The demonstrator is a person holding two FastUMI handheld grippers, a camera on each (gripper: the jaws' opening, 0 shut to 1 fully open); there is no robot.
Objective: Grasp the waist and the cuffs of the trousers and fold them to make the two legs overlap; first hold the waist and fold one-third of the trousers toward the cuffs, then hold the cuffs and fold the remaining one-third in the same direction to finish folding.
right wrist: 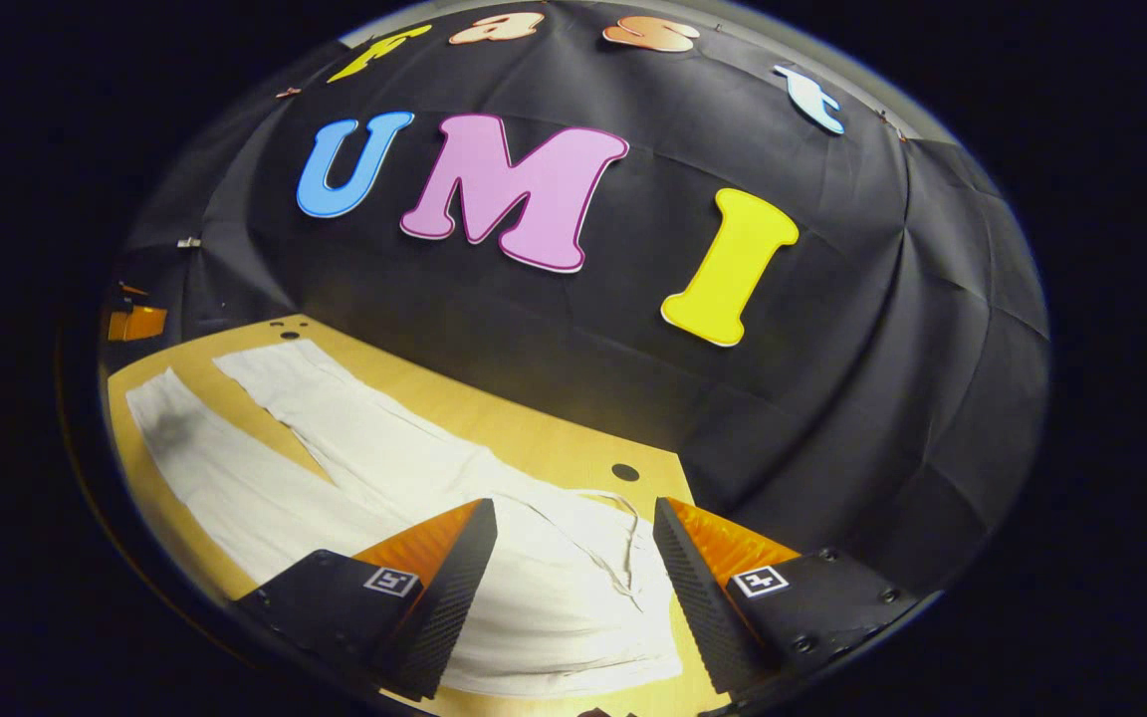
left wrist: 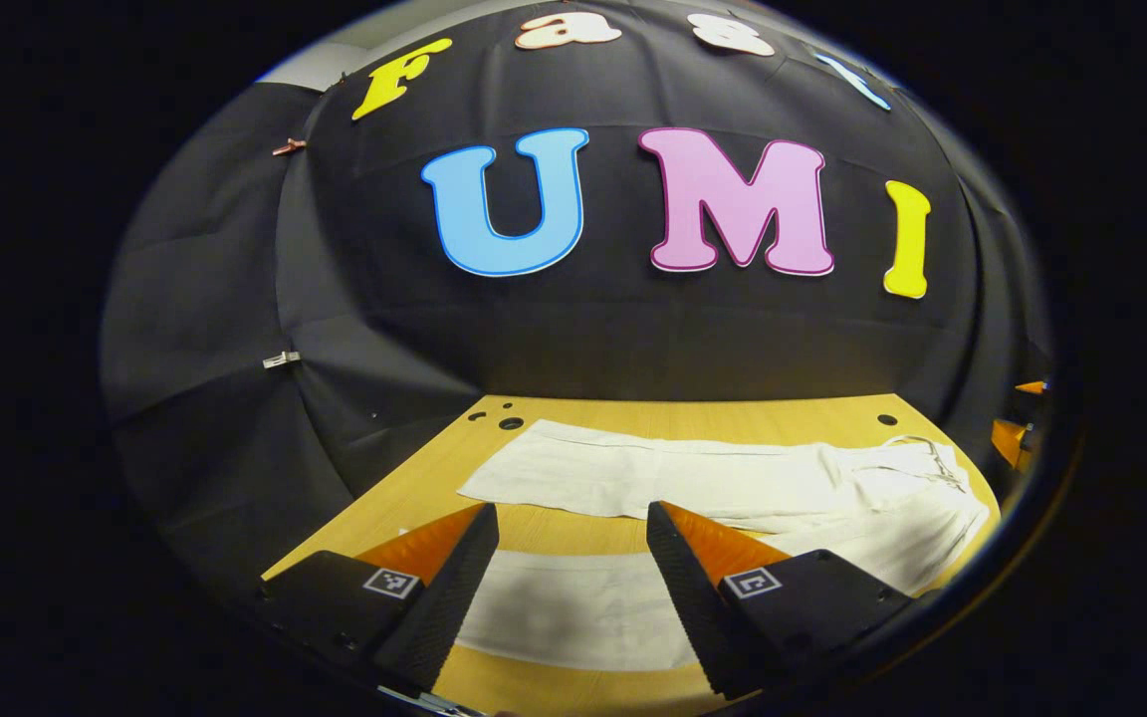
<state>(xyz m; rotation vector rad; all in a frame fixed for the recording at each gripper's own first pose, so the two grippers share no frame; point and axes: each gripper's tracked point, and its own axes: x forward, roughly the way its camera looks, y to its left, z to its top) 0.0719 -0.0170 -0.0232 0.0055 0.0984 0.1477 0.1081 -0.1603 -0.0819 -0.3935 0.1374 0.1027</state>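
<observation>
Trousers: white cloth trousers [left wrist: 693,478] lie flat and unfolded on the tan wooden counter [left wrist: 573,410], legs spread apart in a V with bare wood between them.
Cuffs: in the left gripper view the far leg's cuff end [left wrist: 494,473] lies at the left, near the dark holes in the counter; the near leg [left wrist: 564,607] runs under and between the left gripper's [left wrist: 572,533] fingers.
Left gripper jaws: wide open, holding nothing, hanging above the near leg; whether they touch the cloth I cannot tell.
Waist: in the left gripper view the waist with its drawstring [left wrist: 932,463] lies at the right edge of the counter; in the right gripper view it [right wrist: 573,588] sits straight ahead, between the fingers.
Right gripper jaws: the right gripper [right wrist: 573,533] is spread wide, gripping nothing, poised over the waist.
Other gripper: a small orange part [right wrist: 135,321] at the far left of the right gripper view is probably the left gripper, too small to be sure.
Progress: by my judgement nothing is done yet; the legs do not overlap and no fold is made.
Left to do: grasp waist and cuff, lay one leg over the other, fold the waist third toward the cuffs, then fold the cuff third.
</observation>
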